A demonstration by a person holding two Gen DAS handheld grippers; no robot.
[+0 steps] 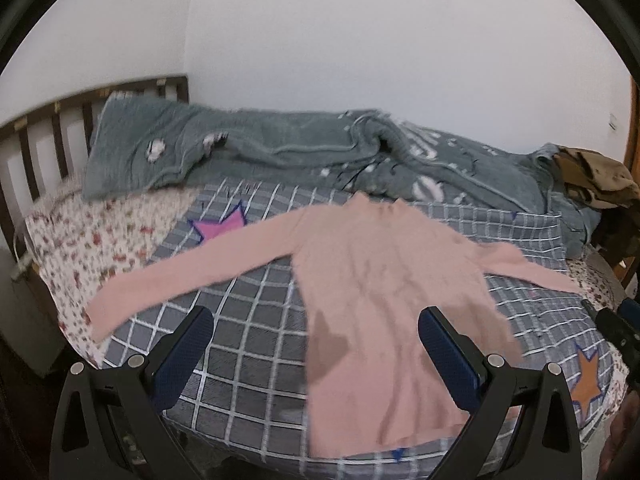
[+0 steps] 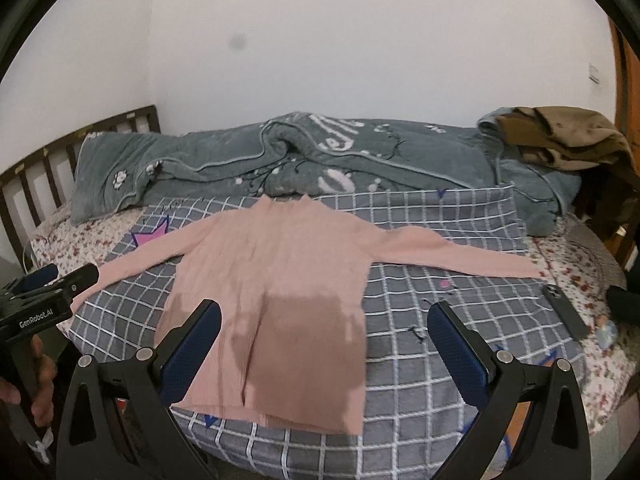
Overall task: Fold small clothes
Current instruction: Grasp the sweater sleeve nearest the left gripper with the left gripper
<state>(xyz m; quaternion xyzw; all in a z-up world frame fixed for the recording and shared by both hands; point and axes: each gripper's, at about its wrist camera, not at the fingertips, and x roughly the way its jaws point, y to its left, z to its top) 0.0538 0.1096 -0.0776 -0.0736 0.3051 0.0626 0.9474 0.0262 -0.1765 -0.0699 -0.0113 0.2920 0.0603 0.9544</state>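
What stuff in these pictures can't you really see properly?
- Pink sweater: motion blur in the left wrist view hides its knit; the left gripper covers part of the hem.
- Brown clothes: bunched up, so their type is unclear in the right wrist view.
- Small object beside the phone: too small to identify.
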